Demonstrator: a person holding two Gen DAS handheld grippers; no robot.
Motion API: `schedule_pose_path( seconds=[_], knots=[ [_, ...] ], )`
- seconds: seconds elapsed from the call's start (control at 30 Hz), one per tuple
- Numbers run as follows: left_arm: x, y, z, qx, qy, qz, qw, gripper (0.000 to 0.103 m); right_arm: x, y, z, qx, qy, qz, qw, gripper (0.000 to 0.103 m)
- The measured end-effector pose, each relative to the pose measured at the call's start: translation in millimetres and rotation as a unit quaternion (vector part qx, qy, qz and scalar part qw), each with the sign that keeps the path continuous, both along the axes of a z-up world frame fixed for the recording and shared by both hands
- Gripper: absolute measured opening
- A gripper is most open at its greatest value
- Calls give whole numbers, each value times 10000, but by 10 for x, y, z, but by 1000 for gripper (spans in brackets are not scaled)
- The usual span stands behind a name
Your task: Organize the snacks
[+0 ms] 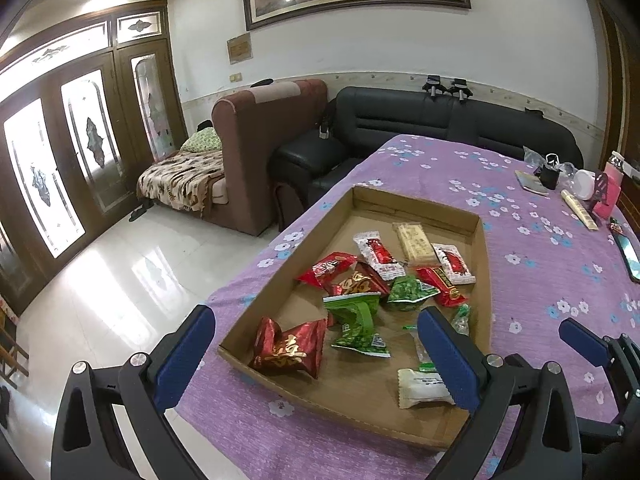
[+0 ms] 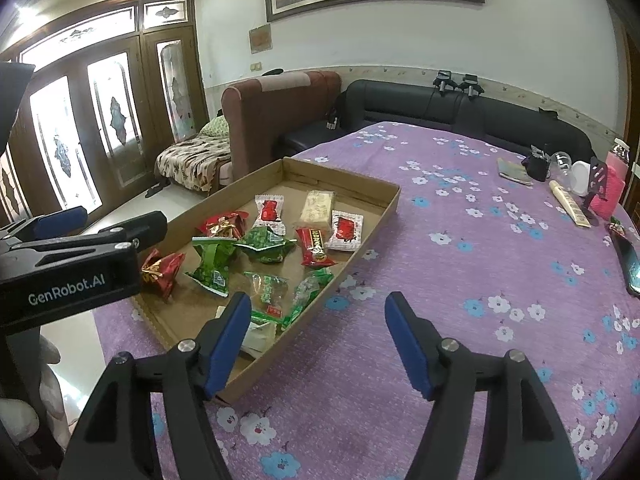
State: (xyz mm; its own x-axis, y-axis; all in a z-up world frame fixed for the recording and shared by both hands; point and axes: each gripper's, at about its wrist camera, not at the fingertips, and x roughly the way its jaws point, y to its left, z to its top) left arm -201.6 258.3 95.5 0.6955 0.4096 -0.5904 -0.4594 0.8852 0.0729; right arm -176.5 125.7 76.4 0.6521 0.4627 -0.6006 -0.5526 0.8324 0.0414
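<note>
A shallow cardboard tray (image 1: 476, 280) (image 2: 384, 216) lies on a purple flowered tablecloth (image 2: 460, 280). It holds several wrapped snacks: red packets (image 1: 286, 350) (image 2: 162, 270), green packets (image 1: 354, 320) (image 2: 212, 258), white-and-red packets (image 1: 378, 254) (image 2: 346, 230), a beige bar (image 1: 414, 242) (image 2: 318, 208) and a white packet (image 1: 422, 388). My left gripper (image 1: 316, 344) is open and empty over the tray's near end. My right gripper (image 2: 318, 328) is open and empty over the cloth beside the tray's right edge. The left gripper's body (image 2: 68, 264) shows at the left of the right wrist view.
At the table's far right stand a booklet (image 2: 514, 172), a black clip (image 2: 536, 166), a white cup (image 2: 580, 178), a ruler (image 2: 570, 204), a pink object (image 2: 608, 192) and a phone (image 2: 632, 264). A black sofa (image 1: 400, 120) and a brown sofa (image 1: 256, 136) stand behind.
</note>
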Motion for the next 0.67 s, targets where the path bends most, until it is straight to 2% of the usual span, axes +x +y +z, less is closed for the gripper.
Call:
schedule_pose_path(
  seconds=[0.13,0.23,0.33,0.37,0.43,0.5,0.67],
  knots=[
    [-98,-79,80,157,-286,29,9995,102,-19,-41,13,36,-23,-22,10000,69],
    [-360,-195,289,586,-1056,220,9924,102,-41,-60,32,81,-74,-17,9999,69],
    [-574,-291,446,750,-1603,330,9837,102,-58,-78,51,116,-136,-9,9998,69],
    [-598,-291,458,736,-1664,367,9826,102,-63,-81,56,127,-142,-11,9998,69],
    [-551,-308,464,740,-1559,369,9843,102,-65,-82,62,132,-143,-19,9998,69],
    [-459,-342,453,749,-1357,130,9878,102,-64,-93,72,131,-164,-30,9998,69],
    [-202,-507,453,365,-940,-444,9939,102,2,-271,136,161,-120,-230,9995,69]
  ],
)
